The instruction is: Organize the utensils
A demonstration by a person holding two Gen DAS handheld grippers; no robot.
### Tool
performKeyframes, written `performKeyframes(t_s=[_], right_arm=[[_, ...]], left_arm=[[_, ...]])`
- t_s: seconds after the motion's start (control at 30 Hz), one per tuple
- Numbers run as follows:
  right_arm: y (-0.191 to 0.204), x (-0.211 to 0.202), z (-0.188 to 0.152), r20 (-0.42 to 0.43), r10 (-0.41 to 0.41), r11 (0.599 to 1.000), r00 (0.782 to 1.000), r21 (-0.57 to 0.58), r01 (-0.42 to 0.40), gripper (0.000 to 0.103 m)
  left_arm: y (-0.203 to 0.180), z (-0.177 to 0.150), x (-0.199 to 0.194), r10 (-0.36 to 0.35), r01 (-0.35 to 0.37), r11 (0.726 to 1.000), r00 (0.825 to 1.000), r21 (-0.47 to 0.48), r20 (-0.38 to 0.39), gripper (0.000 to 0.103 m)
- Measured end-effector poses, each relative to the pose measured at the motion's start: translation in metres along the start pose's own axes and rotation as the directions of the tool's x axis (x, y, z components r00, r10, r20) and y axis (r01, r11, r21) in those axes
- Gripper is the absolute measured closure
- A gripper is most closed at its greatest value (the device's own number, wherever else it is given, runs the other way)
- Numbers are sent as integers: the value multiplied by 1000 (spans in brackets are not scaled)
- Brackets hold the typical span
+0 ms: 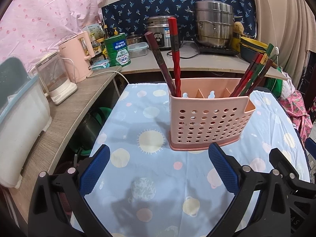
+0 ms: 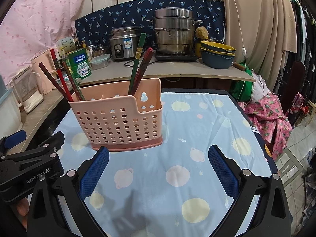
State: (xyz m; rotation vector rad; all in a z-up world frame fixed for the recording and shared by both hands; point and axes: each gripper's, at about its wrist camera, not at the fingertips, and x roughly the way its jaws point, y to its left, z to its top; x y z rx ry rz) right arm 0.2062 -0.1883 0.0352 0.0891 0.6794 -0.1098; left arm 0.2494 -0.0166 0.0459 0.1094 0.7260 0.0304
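A pink perforated utensil holder [image 1: 207, 118] stands upright on the table with the blue patterned cloth [image 1: 150, 177]. Two red and dark chopsticks [image 1: 173, 59] lean in its left compartment, and several red, dark and green ones [image 1: 254, 69] lean in its right compartment. In the right wrist view the holder [image 2: 120, 118] is at the left, with chopsticks at both ends [image 2: 61, 79] [image 2: 140, 67]. My left gripper [image 1: 158, 169] is open and empty in front of the holder. My right gripper [image 2: 158, 169] is open and empty, to the holder's right front. The left gripper's body shows in the right wrist view [image 2: 29, 164].
A side counter [image 1: 65, 118] at the left holds a white kettle [image 1: 57, 79], a pink appliance [image 1: 77, 57] and a white bin [image 1: 17, 118]. The back counter [image 2: 167, 69] holds a green tin [image 2: 79, 63], a rice cooker [image 2: 124, 41], a steel steamer pot [image 2: 173, 31] and stacked bowls [image 2: 217, 55]. Pink fabric [image 2: 268, 114] hangs at the right.
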Motion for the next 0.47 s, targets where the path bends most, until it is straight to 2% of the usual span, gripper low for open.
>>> performKeyframes(t_s=[0.47], right_arm=[[0, -2, 1, 7, -10, 1000, 1000, -3, 10, 6]], left_arm=[[1, 1, -5, -9, 9, 1000, 1000, 0, -1, 8]])
